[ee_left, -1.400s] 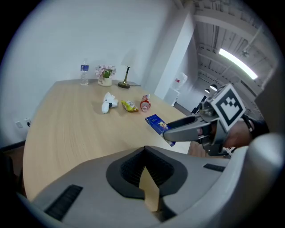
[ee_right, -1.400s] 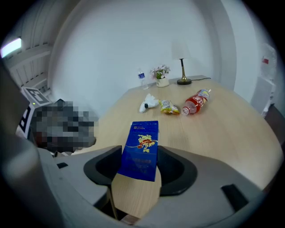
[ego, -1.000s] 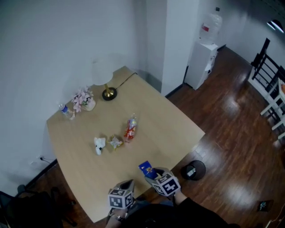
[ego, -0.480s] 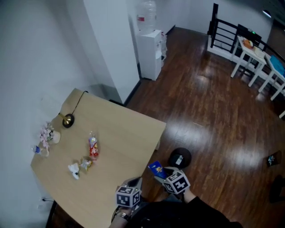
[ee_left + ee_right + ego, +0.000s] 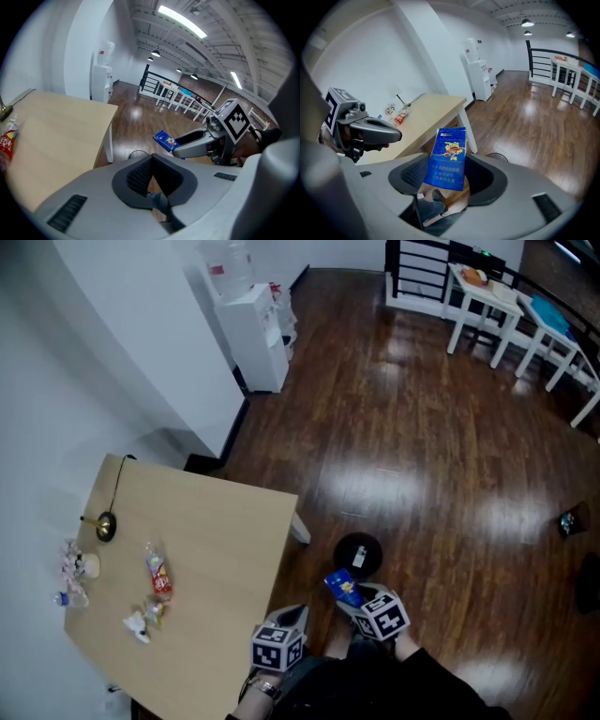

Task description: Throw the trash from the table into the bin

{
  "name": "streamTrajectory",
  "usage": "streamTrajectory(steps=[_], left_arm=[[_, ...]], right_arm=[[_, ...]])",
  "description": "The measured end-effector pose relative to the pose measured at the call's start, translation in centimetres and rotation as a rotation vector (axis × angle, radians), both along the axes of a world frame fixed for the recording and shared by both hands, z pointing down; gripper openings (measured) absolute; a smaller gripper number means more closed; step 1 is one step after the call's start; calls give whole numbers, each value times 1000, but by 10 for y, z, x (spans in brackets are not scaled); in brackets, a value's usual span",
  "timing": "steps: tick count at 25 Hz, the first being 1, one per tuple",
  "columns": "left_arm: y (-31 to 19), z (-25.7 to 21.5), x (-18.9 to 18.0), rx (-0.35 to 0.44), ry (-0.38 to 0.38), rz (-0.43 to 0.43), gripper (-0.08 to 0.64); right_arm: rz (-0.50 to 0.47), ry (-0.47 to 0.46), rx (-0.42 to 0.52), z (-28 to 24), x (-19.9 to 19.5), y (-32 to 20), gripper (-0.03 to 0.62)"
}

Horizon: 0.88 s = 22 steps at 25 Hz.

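My right gripper (image 5: 354, 596) is shut on a blue packet (image 5: 343, 586), which stands upright between its jaws (image 5: 449, 157). It hangs over the wood floor just short of the round black bin (image 5: 357, 554), whose rim shows beyond the jaws (image 5: 498, 157). My left gripper (image 5: 292, 617) sits beside it near the table corner, shut with nothing in it (image 5: 151, 159). On the table (image 5: 211, 540) lie a red snack packet (image 5: 157, 575), a crumpled wrapper (image 5: 153, 611) and a white tissue (image 5: 134, 625).
A lamp base (image 5: 105, 526), a flower ornament (image 5: 75, 564) and a small bottle (image 5: 64, 598) stand at the table's far left. A white water dispenser (image 5: 255, 329) is by the wall. White tables (image 5: 506, 310) and a black railing (image 5: 417, 263) stand farther off.
The view has swung right, so the table slid to the left. Both grippers moved off the table's edge over the floor, and the blue packet now hangs close to the bin.
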<state>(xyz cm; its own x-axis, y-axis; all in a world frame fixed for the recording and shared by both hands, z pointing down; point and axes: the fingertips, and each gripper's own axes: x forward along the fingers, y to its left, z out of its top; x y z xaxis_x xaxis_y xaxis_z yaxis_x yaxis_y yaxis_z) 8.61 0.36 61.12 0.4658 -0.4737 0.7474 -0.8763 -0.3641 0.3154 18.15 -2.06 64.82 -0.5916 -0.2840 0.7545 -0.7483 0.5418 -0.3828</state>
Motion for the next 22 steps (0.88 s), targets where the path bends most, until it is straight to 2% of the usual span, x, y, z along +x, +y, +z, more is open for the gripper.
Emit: streamTrajectory(steps=[7, 12, 17, 22], left_arm=[[-37, 39, 51, -15, 11, 46, 5], [-55, 84, 72, -58, -15, 52, 5], [-62, 132, 87, -109, -5, 49, 6], [-61, 157, 100, -177, 23, 25, 6]], right_arm=[[54, 78, -101, 88, 48, -35, 261], [67, 135, -170, 163, 70, -59, 261], [64, 186, -225, 241, 82, -78, 261], [54, 222, -282, 305, 83, -87, 262]])
